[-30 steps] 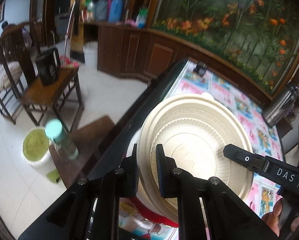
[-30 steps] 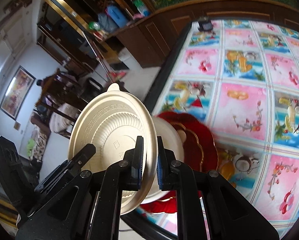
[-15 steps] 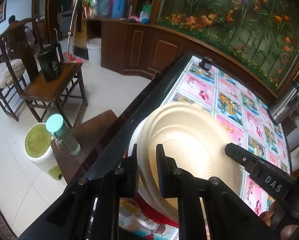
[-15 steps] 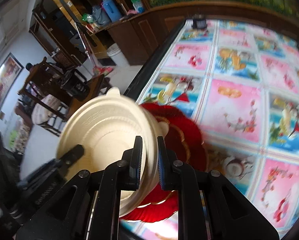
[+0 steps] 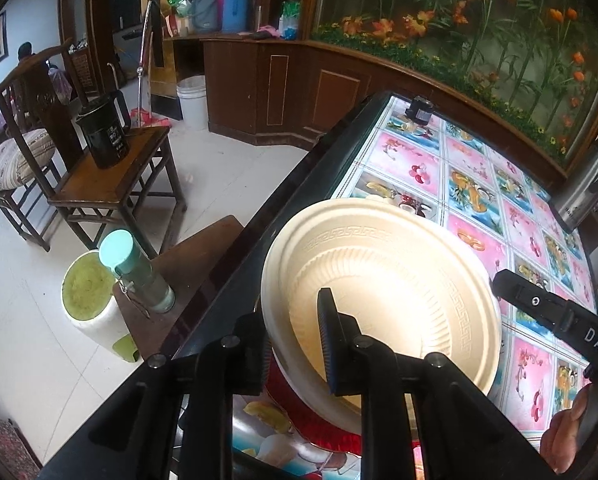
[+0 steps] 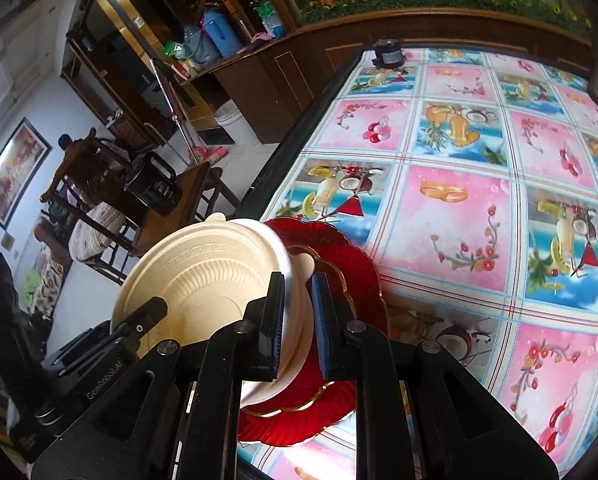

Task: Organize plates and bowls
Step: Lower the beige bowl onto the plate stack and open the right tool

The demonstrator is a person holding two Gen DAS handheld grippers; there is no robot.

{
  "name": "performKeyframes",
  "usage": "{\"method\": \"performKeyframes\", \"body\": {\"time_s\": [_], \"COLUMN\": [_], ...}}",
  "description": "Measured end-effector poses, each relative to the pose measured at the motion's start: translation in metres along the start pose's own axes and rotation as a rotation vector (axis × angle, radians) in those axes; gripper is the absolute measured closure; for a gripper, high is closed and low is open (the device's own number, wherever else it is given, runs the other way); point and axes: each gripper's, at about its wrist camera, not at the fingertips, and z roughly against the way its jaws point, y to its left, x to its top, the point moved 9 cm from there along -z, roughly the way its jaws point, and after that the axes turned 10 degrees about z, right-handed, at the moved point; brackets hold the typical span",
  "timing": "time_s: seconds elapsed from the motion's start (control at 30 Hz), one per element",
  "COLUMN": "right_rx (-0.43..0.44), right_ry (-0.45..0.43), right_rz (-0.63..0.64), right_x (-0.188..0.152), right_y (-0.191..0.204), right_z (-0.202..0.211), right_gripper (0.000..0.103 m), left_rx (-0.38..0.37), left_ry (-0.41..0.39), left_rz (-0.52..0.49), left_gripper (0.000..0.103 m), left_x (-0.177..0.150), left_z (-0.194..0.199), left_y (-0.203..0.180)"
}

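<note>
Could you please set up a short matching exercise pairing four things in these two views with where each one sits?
Things:
1. cream embossed paper plate
2. red scalloped glass plate
3. black jug with a handle
4. mint-capped clear bottle

Places:
A. on the wooden chair seat
B. flat on the fruit-patterned tablecloth, under the pale stack
C. on the low brown stool beside the table
D. gripped at its rim by the left gripper and the right gripper

Pairs: 1-D, 2-B, 3-A, 4-C
</note>
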Motion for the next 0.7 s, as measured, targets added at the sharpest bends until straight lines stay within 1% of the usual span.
{"method": "performKeyframes", "body": {"time_s": [0.1,0.23,0.27,0.37,0.43,0.5,0.6,0.63,0.7], "right_rx": [0.004,0.016,0.018,0.025,0.024,0.023,0.036,0.042,0.056], "right_ry": [-0.008,-0.013,-0.013,-0.017,-0.022,-0.031,-0.042,-0.042,-0.044], "right_rz": [-0.02,-0.056,-0.065,-0.086,-0.097,-0.114,-0.161,-0.172,-0.202], "right_x": [0.001,0.001,0.001,0.0,-0.001,-0.001,-0.001,-0.001,-0.003], "right_y": [-0.008,-0.02,-0.024,-0.032,-0.039,-0.048,-0.064,-0.067,-0.076], "right_z": [0.003,0.006,0.006,0.009,0.012,0.015,0.02,0.021,0.022], "right_gripper": [0.089,0.089,0.089,0.089,0.089,0.089,0.089,0.085,0.081], "left_rx": [0.032,0.077,0.077,0.057,0.038,0.044,0.064,0.066,0.07], "left_ry": [0.001,0.026,0.034,0.042,0.031,0.011,-0.03,-0.043,-0.063], "left_rz": [-0.029,-0.081,-0.083,-0.067,-0.042,-0.041,-0.043,-0.041,-0.032], "left_gripper": [0.082,0.075,0.073,0.073,0.073,0.072,0.065,0.062,0.06], "left_x": [-0.002,-0.01,-0.013,-0.016,-0.011,-0.007,-0.001,0.001,0.004], "left_z": [-0.003,-0.012,-0.013,-0.012,-0.004,0.003,0.014,0.018,0.024], "left_y": [-0.002,-0.004,-0.005,-0.006,-0.004,-0.005,-0.005,-0.005,-0.005]}}
